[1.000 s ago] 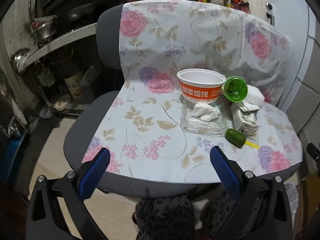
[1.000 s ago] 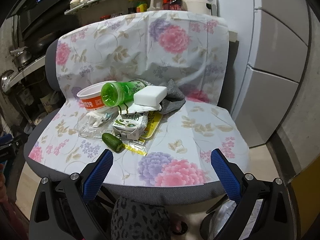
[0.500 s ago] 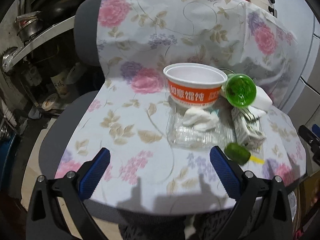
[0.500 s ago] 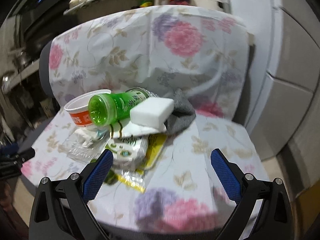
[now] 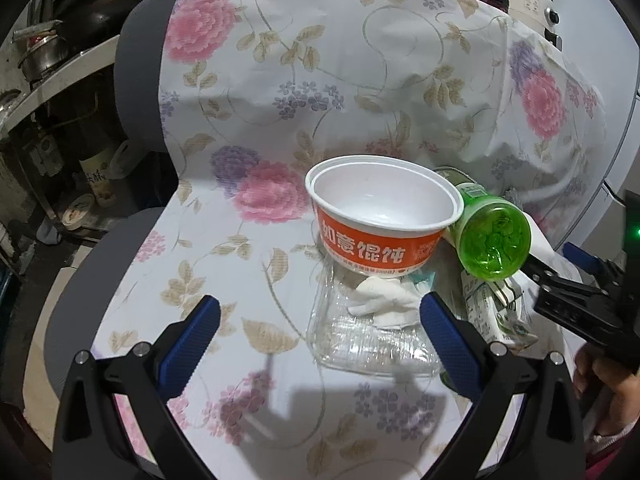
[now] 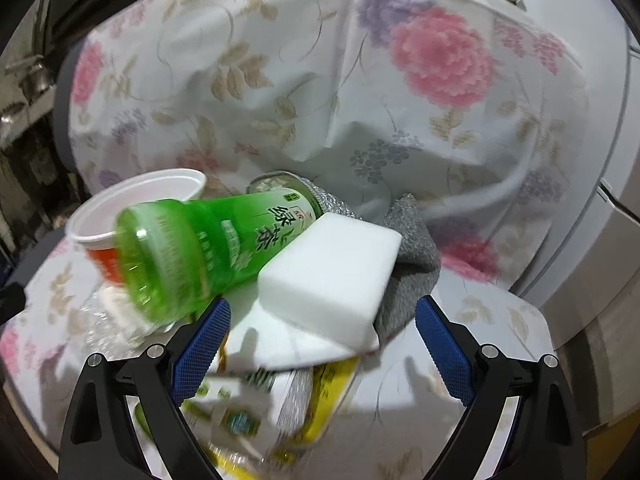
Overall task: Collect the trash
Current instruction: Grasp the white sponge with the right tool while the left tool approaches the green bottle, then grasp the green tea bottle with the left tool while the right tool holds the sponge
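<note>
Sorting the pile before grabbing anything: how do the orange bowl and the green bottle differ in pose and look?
The orange bowl stands upright, mouth up, while the green bottle lies on its side, base toward the left camera. The bowl is opaque, white inside with an orange band of print; the bottle is translucent green with a label. Both look empty and sit close together on the floral cover.

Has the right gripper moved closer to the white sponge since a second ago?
Yes. The right gripper has advanced toward the chair: the white sponge, lying still on the pile, now sits large just ahead of its open fingers, where it was far off before.
</note>
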Available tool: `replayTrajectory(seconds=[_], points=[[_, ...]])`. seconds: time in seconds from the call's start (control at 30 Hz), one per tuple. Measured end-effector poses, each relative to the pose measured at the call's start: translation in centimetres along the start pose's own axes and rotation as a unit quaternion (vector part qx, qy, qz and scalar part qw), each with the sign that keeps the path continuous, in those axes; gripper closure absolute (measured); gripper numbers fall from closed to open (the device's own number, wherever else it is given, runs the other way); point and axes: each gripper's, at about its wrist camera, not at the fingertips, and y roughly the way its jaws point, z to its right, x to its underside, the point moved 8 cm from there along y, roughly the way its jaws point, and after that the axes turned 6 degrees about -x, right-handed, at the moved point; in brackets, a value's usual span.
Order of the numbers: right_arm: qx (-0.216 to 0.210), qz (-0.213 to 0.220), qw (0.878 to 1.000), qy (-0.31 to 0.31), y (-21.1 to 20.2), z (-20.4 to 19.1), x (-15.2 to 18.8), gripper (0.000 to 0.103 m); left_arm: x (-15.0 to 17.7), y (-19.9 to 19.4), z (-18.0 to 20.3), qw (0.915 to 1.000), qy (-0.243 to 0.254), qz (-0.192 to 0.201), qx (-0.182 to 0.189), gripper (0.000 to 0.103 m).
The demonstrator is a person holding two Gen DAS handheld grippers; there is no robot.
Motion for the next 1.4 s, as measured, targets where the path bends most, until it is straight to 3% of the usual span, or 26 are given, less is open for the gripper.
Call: replayTrajectory(seconds=[0.2,0.3,0.53,0.83,1.03,1.17,1.4], points=[[0.017,-0.009,1.000,0.006,2.3,0.2,-0.4,0.013,0.2,1.0,-0.1,1.0000,0.001,-0.007,0.002,0.006],[0.019,-0.016,0.999,0.021,2.5,0.6,-0.1,0.030,0.5,1.1,-0.4,0.9999,-0.001,-0.012,0.002,0.006],[0.005,0.018,0.998,0.053,-1.0,2.0,0.6,0.037,1.0,0.0,-0.1,0.9999,0.004,-0.010,0.012,0.006],[-0.023,0.062,0.994,0.085,-8.9,5.1,3.1,0.038,0.7,-2.2,5.6,0.9957,0.055,0.015,0.072,0.009],[-0.013,0.078,0.994,0.078,-12.0,5.9,4.7,0.037,-0.9,-1.4,10.6,0.9904,0.065,0.020,0.121,0.011],[-0.008,0.080,0.994,0.075,-12.5,6.3,5.3,0.037,-1.8,0.0,13.1,0.9912,0.049,0.014,0.122,0.007],[-0.011,0.076,0.994,0.081,-12.1,7.3,5.8,0.036,-3.3,2.4,13.7,0.9922,0.015,-0.003,0.123,0.007]])
